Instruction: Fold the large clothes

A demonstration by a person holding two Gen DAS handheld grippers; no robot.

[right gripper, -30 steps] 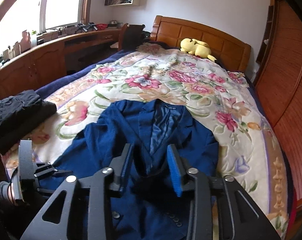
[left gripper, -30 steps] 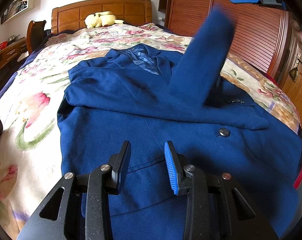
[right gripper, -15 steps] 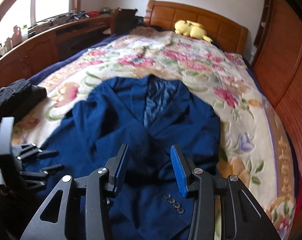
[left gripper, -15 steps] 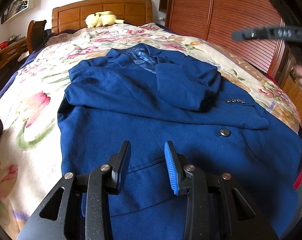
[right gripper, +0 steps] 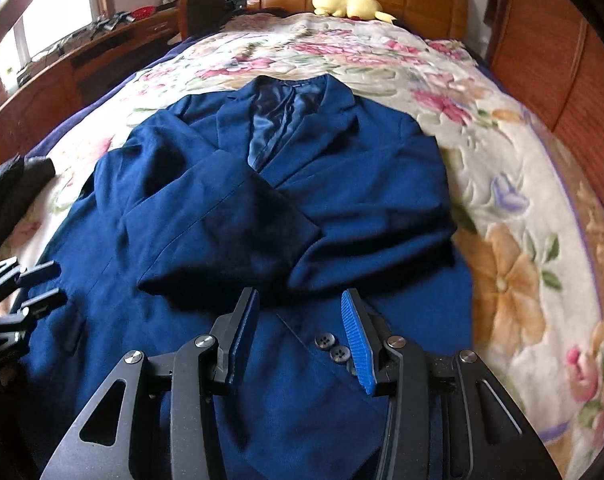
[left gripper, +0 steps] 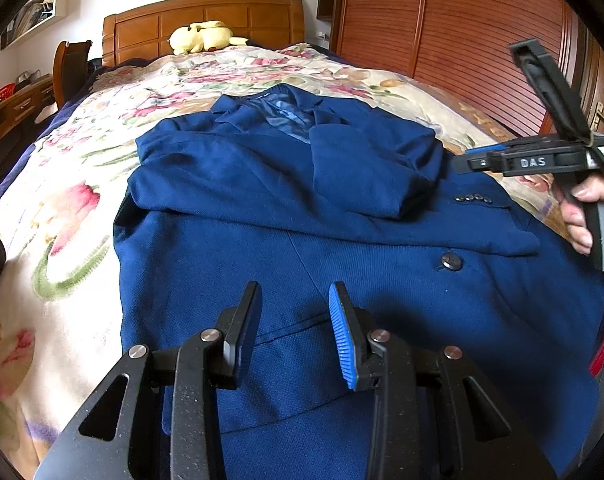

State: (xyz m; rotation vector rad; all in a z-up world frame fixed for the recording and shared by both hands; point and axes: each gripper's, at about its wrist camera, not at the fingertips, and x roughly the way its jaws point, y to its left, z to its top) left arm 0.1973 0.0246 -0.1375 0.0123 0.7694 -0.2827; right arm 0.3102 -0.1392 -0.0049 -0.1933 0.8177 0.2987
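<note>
Left tool [left gripper: 294, 320] jaws apart, empty, over hem of blue jacket [left gripper: 341, 248], right tool [right gripper: 300, 328] jaws apart, empty, above cuff buttons [right gripper: 333, 346], jacket flat on floral bed [right gripper: 501, 200], both sleeves folded across chest, yellow plush toy [right gripper: 347, 2] by headboard

The blue jacket [left gripper: 341, 272] runs out of the frame at the bottom, behind the gripper's arms, so its hem is not seen. At the left edge a dark bundle of clothes [right gripper: 6, 196] is cut off. The floral bedspread [right gripper: 541, 280] at the right is blurred.
</note>
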